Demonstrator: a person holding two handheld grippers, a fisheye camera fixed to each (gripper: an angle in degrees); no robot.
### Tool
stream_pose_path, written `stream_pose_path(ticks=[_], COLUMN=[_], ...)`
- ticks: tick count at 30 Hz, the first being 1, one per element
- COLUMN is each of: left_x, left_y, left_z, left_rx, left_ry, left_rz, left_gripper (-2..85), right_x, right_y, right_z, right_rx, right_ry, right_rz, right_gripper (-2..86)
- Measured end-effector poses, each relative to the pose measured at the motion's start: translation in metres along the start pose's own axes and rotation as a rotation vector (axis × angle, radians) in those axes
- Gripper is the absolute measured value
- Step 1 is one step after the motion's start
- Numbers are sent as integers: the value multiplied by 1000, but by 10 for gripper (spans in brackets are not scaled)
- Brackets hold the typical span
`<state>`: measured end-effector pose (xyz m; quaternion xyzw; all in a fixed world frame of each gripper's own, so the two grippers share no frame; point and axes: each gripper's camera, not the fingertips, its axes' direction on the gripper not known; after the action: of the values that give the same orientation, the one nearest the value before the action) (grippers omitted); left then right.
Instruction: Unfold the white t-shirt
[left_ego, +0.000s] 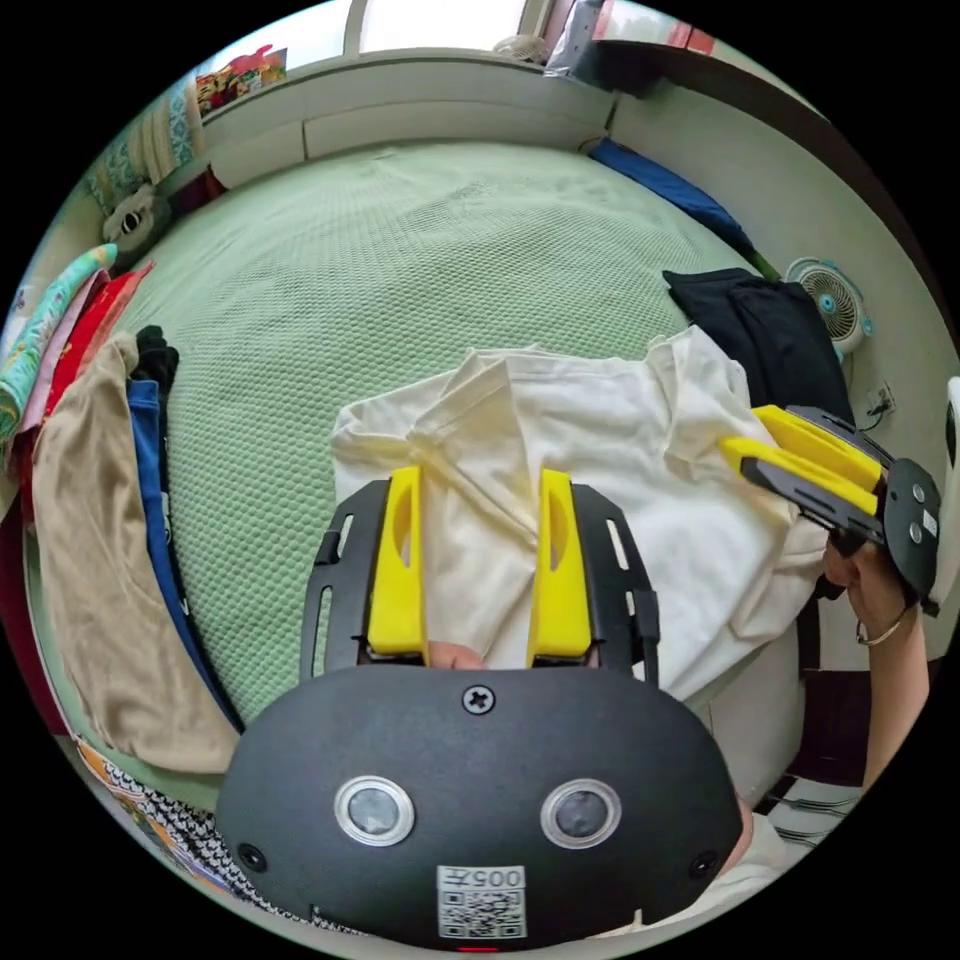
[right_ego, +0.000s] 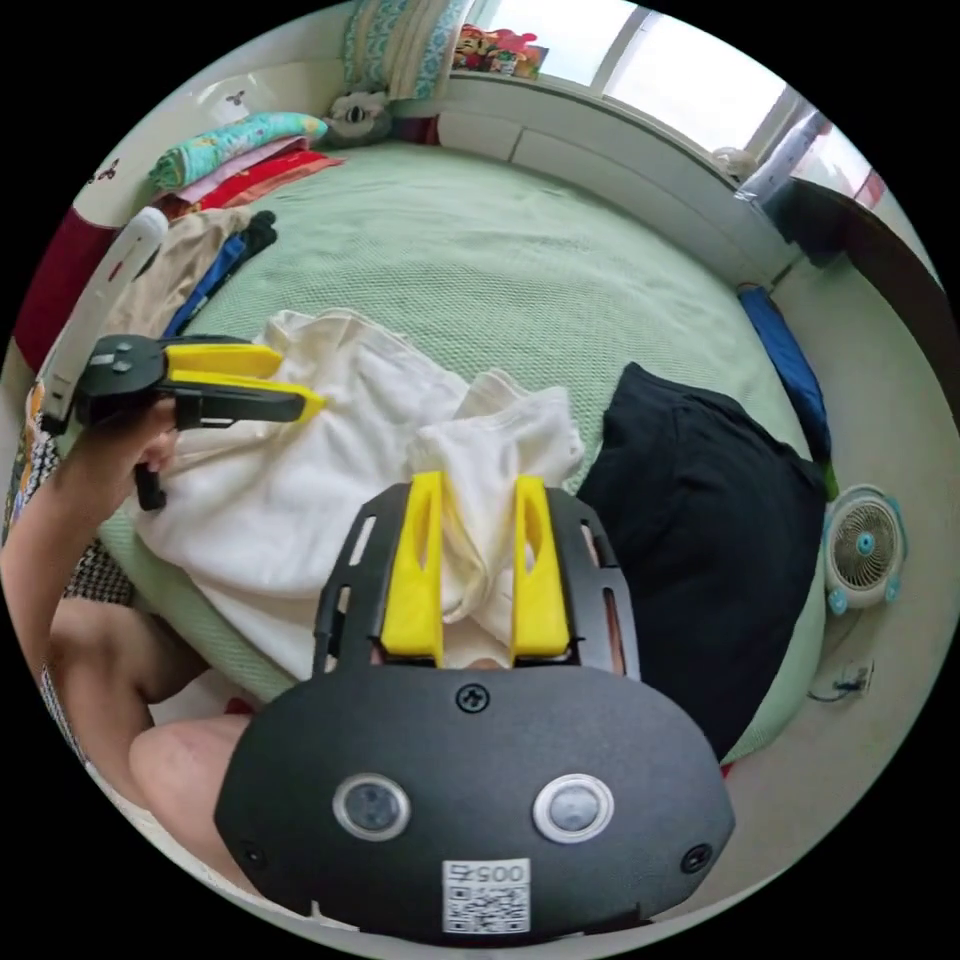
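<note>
I hold my left gripper (left_ego: 478, 480) over the white t-shirt (left_ego: 620, 470), which lies rumpled on the green bedspread (left_ego: 400, 260) at the near edge of the bed. Its yellow jaws stand apart, released, with a fold of the shirt running between them; neither jaw visibly presses on the cloth. In the right gripper view the same gripper (right_ego: 300, 395) shows side-on above the shirt's far portion, jaws slightly parted, my hand (right_ego: 130, 440) wrapped round its handle.

My right gripper (right_ego: 478, 490) sits at the other side of the white t-shirt (right_ego: 330, 440), near a bunched sleeve. Its jaws are also spread, with gathered cloth lying between them; I cannot tell if the cloth touches them. From the left gripper view it (left_ego: 735, 440) reaches onto the shirt's edge, my hand (left_ego: 875, 590) behind it.

Just beside the shirt lies a black garment (right_ego: 710, 530), also on the bedspread. Beyond that, off the bed, stands a small fan (right_ego: 862, 545). On the shirt's opposite side a tan garment (left_ego: 100, 580) and a blue one (left_ego: 155, 500) hang over the bed's edge, with a stack of folded colourful cloth (right_ego: 240, 150) farther along.
</note>
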<state>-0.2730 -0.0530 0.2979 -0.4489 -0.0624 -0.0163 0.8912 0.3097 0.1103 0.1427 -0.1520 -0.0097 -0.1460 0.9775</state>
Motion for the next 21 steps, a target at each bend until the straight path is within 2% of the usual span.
stream_pose_path(ticks=[4,11,21], left_x=[0,-14,-3], left_y=[20,73,185], left_z=[-33,-102,-213], left_rx=[111,231,352], left_ry=[-16,124,207], left_rz=[17,62,286], left_gripper=[37,16,9], right_x=[12,52,65], right_y=[18,75,202], right_z=[-20,-86,-198], right_rx=[75,197,375], right_ry=[3,-177,-395], right_rz=[58,143,57], right_gripper=[-5,-10,-11])
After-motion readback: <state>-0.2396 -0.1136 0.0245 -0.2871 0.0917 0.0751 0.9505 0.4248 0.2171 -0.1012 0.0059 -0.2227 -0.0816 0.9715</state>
